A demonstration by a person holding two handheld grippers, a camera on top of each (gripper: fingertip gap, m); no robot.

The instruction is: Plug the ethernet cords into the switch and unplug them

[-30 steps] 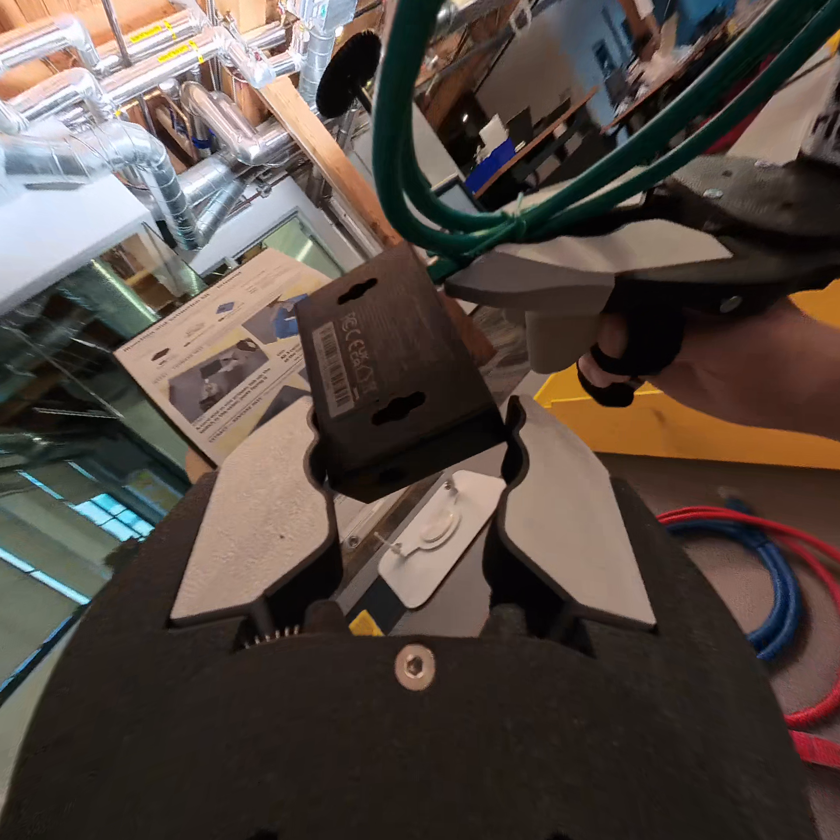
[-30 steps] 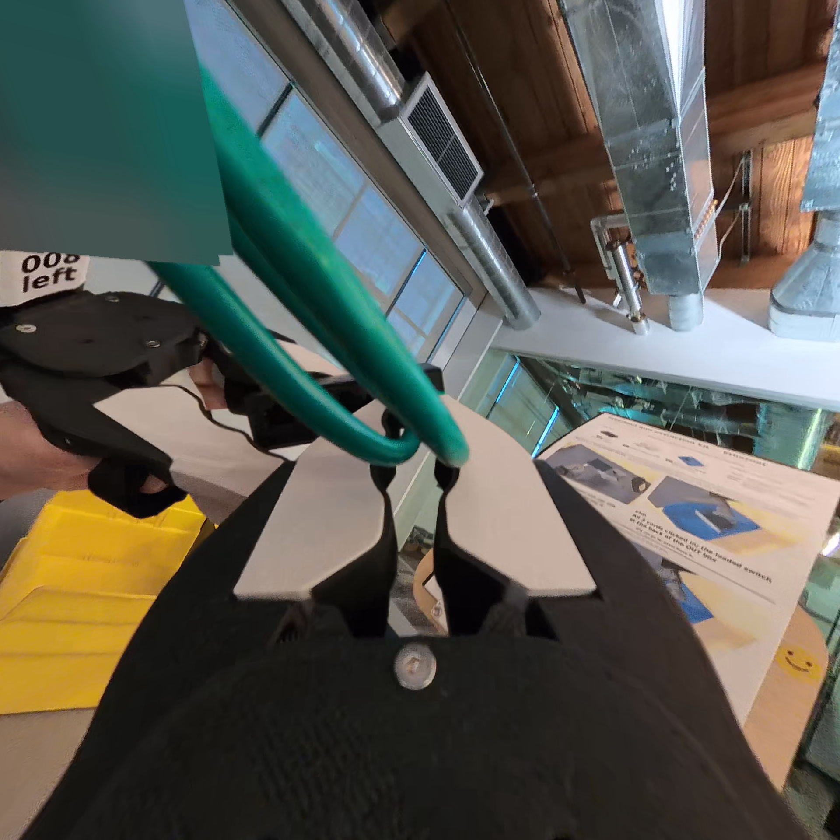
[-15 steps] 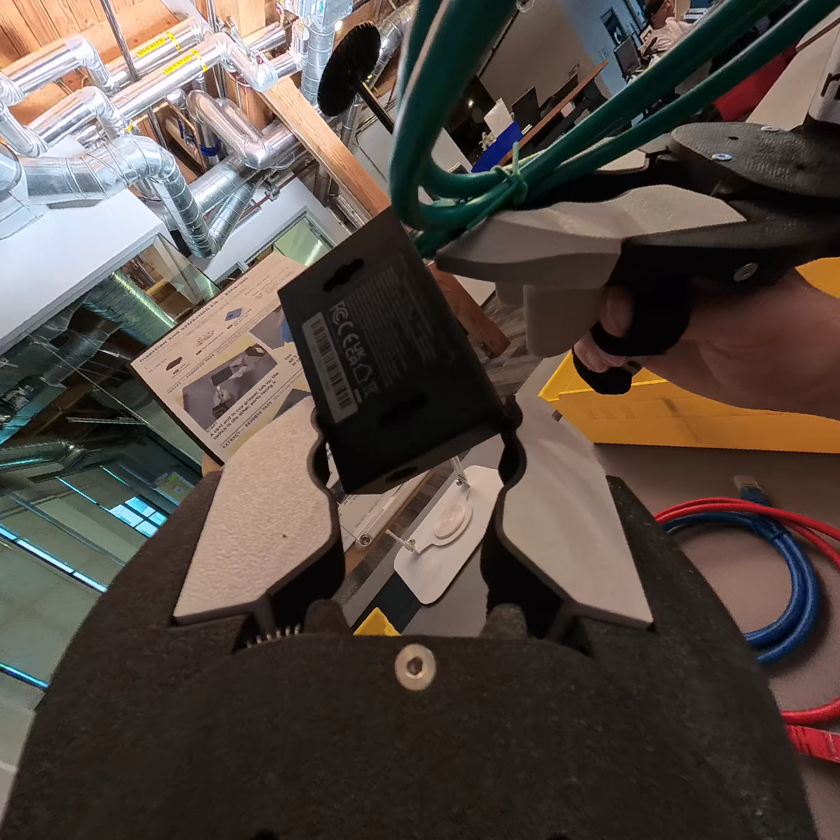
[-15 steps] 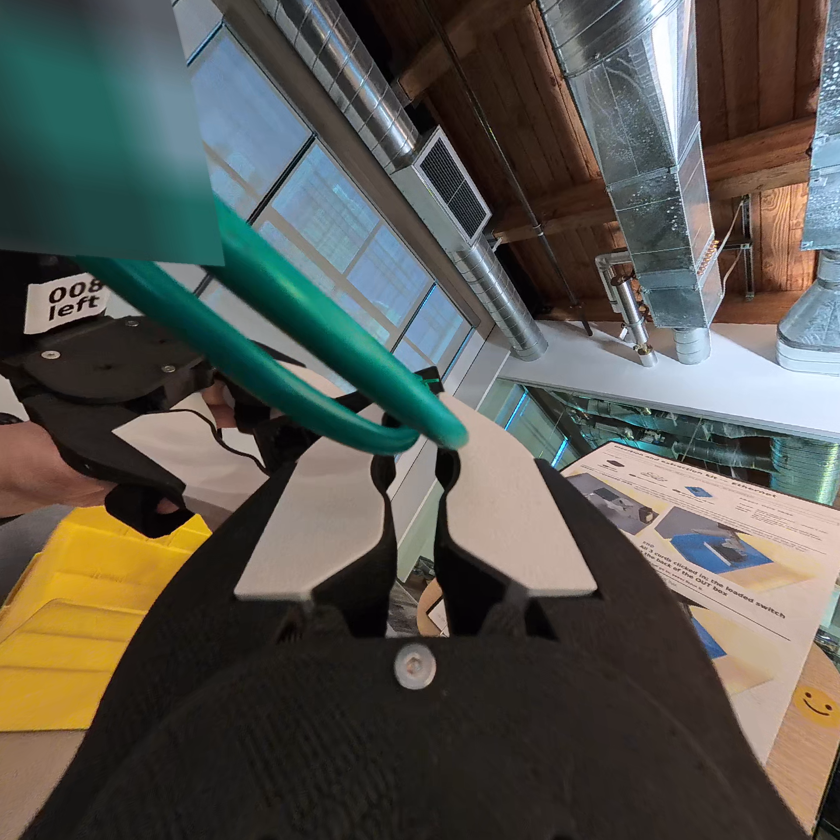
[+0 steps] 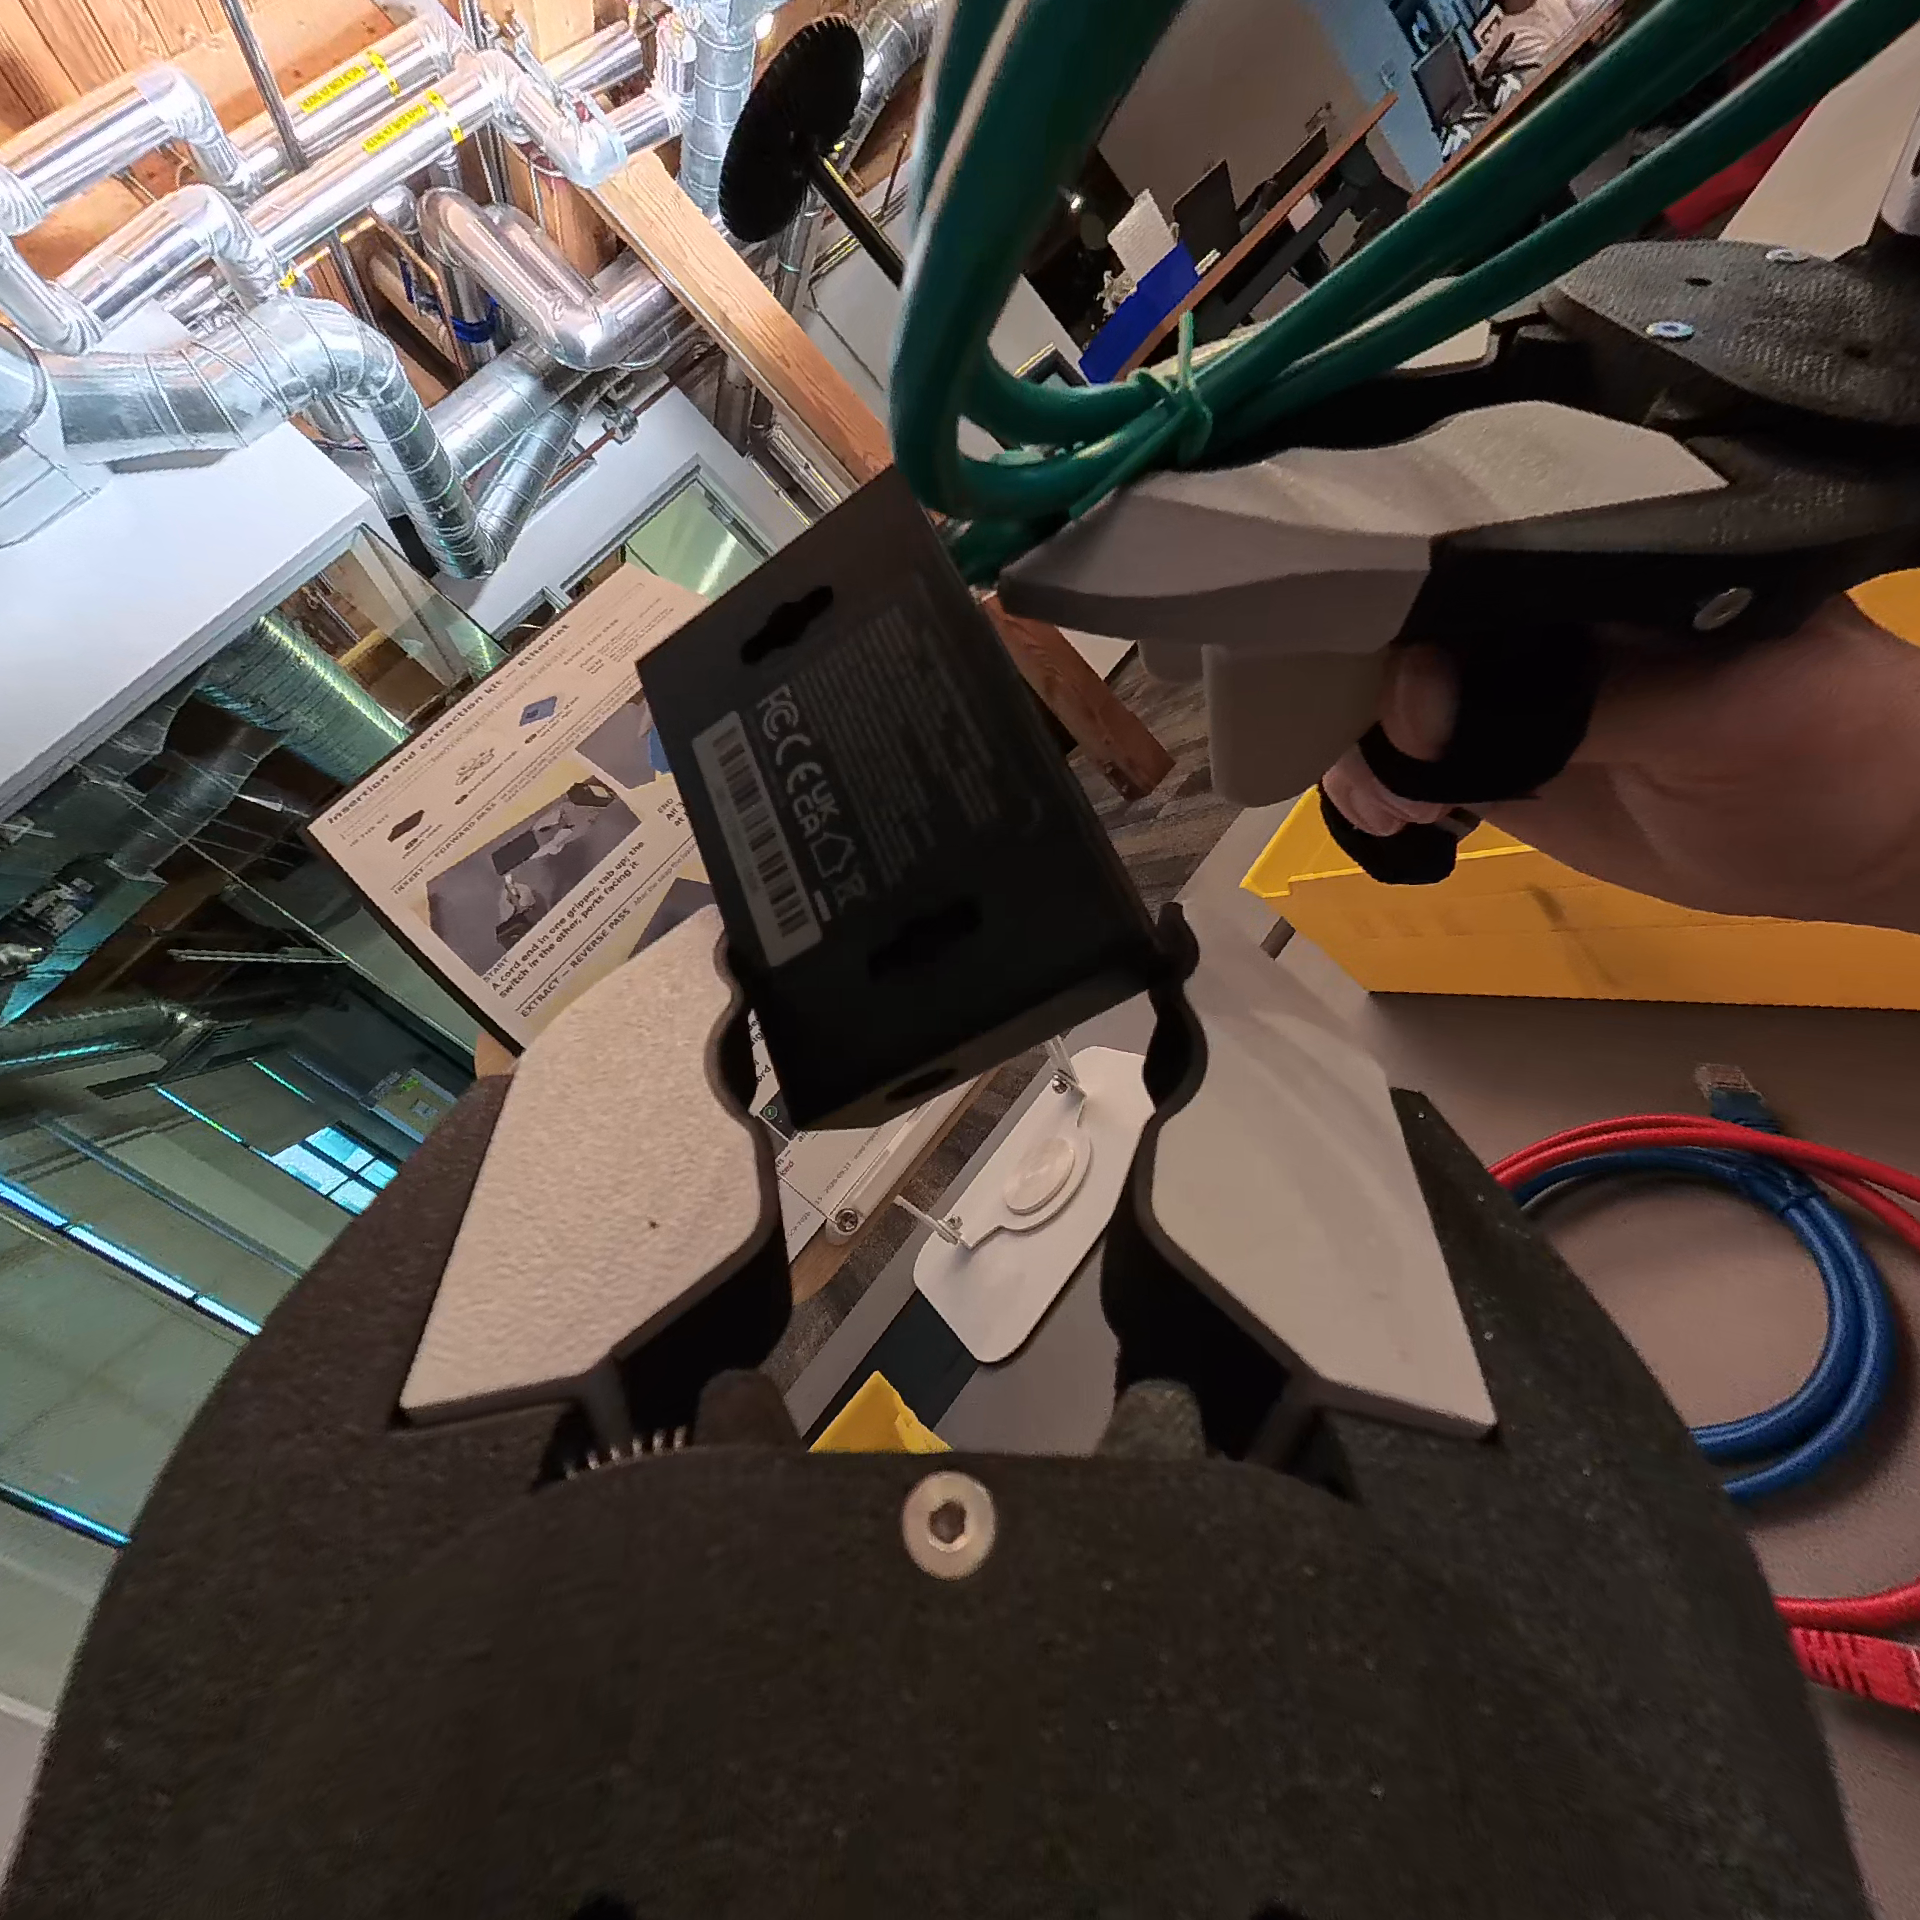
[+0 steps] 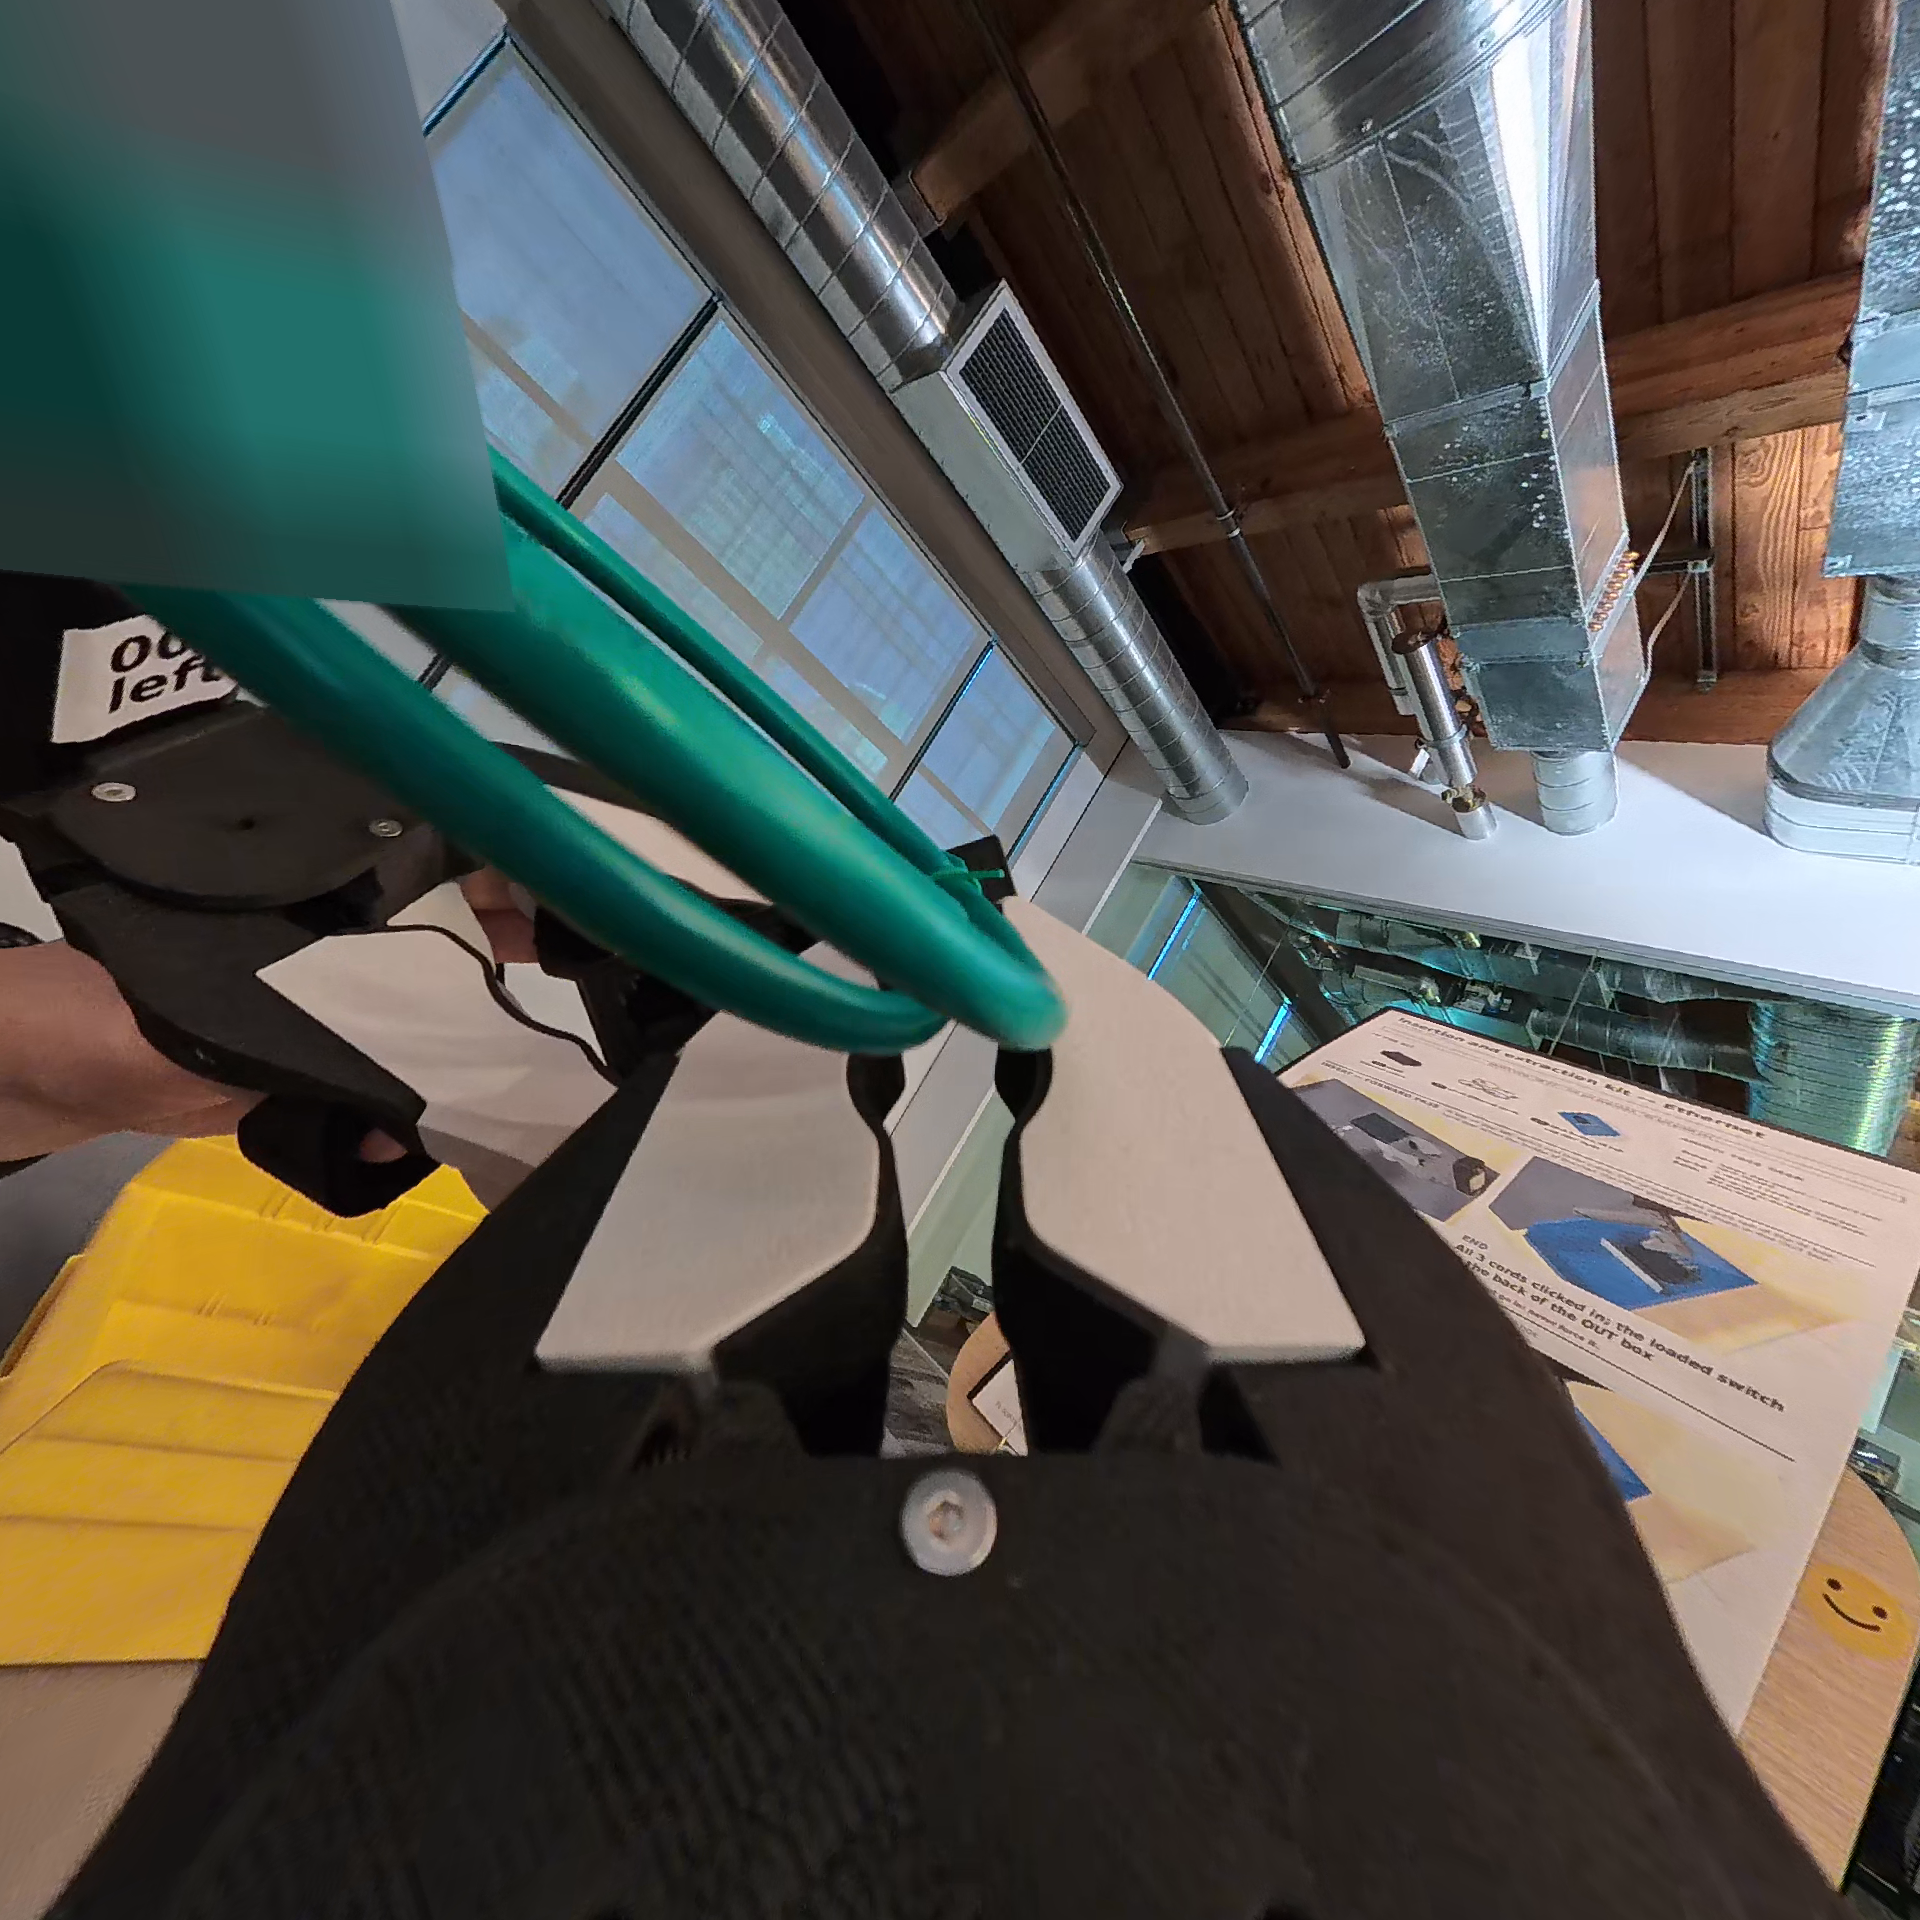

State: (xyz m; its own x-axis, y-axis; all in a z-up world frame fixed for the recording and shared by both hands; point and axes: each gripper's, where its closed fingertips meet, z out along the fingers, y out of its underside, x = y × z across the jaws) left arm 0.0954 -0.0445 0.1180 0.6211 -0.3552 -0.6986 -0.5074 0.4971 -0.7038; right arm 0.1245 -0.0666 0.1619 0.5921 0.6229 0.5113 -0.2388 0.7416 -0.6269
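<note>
My left gripper (image 5: 956,1003) is shut on the black switch (image 5: 894,831), held up in the air with its labelled underside facing the camera. My right gripper (image 6: 945,1049) is shut on the bundled green ethernet cord (image 6: 623,831) right at its fingertips. In the left wrist view the right gripper (image 5: 1023,592) sits at the switch's far upper edge with the green cord (image 5: 1039,416) looping above it. The plug and the switch's ports are hidden, so I cannot tell whether they are joined. The left gripper (image 6: 208,883) also shows in the right wrist view.
A blue cord (image 5: 1849,1351) and a red cord (image 5: 1860,1662) lie coiled on the grey table at the right. A yellow bin (image 5: 1558,935) stands behind them and shows in the right wrist view (image 6: 156,1403). An instruction sheet (image 6: 1610,1247) stands upright at the back. The grippers' ends are close to 6 cm from one another.
Both grippers have shifted slightly together while staying close. The green cord loops have sagged lower across the right wrist view. More of the blue and red cords shows in the left wrist view.
</note>
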